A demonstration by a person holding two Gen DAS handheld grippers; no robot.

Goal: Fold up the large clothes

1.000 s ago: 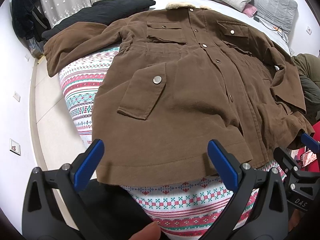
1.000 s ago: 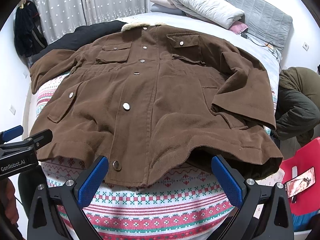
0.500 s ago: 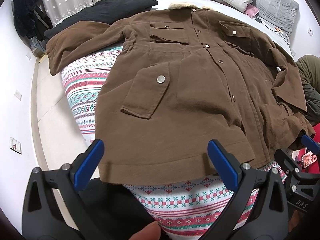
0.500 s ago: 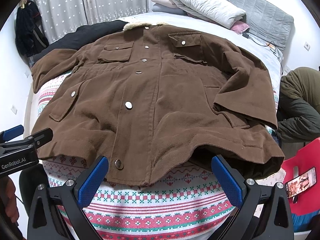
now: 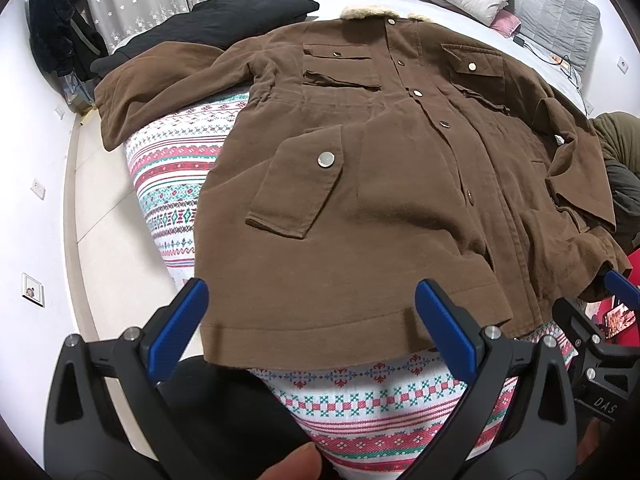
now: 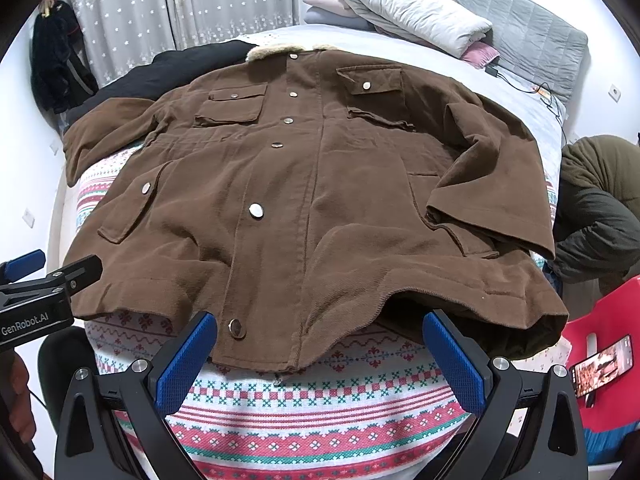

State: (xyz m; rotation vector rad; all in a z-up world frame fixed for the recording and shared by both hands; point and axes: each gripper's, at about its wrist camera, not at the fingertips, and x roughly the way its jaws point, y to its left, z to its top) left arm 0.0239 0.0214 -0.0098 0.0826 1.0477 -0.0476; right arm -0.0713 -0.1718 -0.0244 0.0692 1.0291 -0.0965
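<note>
As your left gripper [image 5: 308, 320] has crept nearer the brown corduroy coat's [image 6: 312, 200] near hem, both it and your right gripper [image 6: 320, 360] hang spread and empty, folding unstarted.

Patterned blanket [image 6: 320, 412] covering the bed's near edge; black garment [image 5: 240, 20] at its far left corner; pillows [image 6: 412, 16] and grey quilt [image 6: 532, 28] at the far edge; curtain [image 6: 180, 4] behind.

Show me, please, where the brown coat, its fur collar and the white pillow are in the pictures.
brown coat [image 6: 320, 200], right wrist view, middle of its front.
fur collar [image 6: 268, 53], right wrist view, left half of the trim.
white pillow [image 6: 412, 16], right wrist view, top surface.
</note>
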